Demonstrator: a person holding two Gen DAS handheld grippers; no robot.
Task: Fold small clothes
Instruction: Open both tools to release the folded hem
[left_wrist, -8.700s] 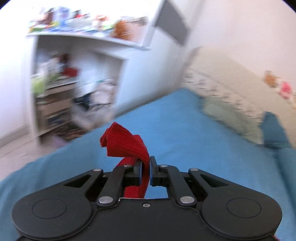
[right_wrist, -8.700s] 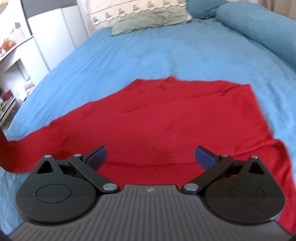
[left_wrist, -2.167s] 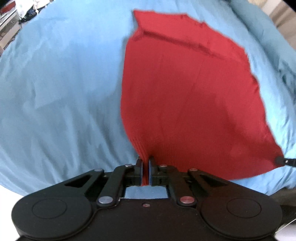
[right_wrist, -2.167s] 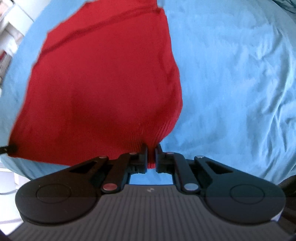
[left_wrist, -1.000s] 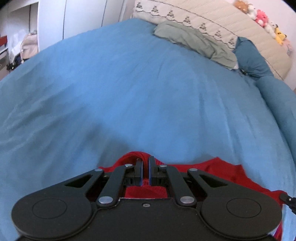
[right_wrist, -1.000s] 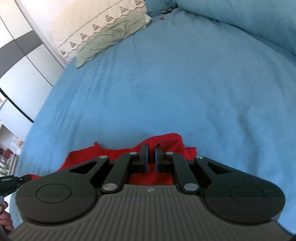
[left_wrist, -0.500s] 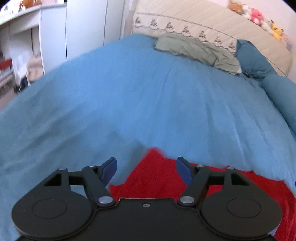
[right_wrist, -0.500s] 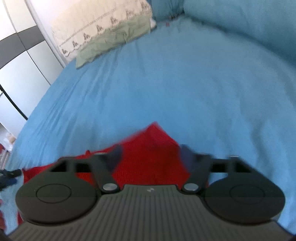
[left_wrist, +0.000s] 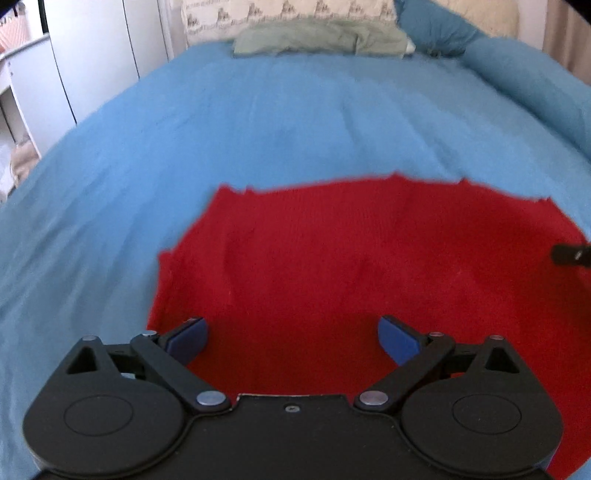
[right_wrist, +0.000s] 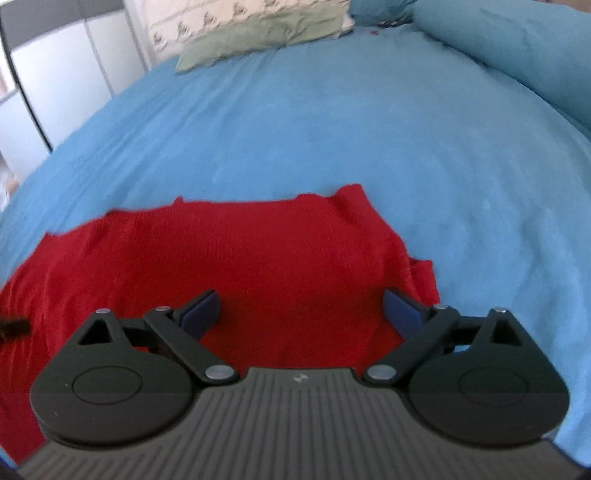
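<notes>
A red knit garment (left_wrist: 351, 258) lies folded and flat on the blue bedsheet (left_wrist: 258, 122). It also shows in the right wrist view (right_wrist: 229, 254), with a lower layer sticking out at its right edge. My left gripper (left_wrist: 291, 338) is open and empty above the garment's left part. My right gripper (right_wrist: 301, 310) is open and empty above its right part. The tip of the right gripper shows at the right edge of the left wrist view (left_wrist: 570, 254), and the tip of the left gripper shows at the left edge of the right wrist view (right_wrist: 13, 325).
A grey-green cloth (left_wrist: 317, 37) and a patterned pillow (left_wrist: 288, 13) lie at the head of the bed. A rolled blue duvet (right_wrist: 509, 40) runs along the right side. White wardrobe doors (left_wrist: 96, 55) stand to the left.
Both grippers let go of the red garment and opened wide. They have pulled back and up, so more of the folded garment shows lying flat on the bed.
</notes>
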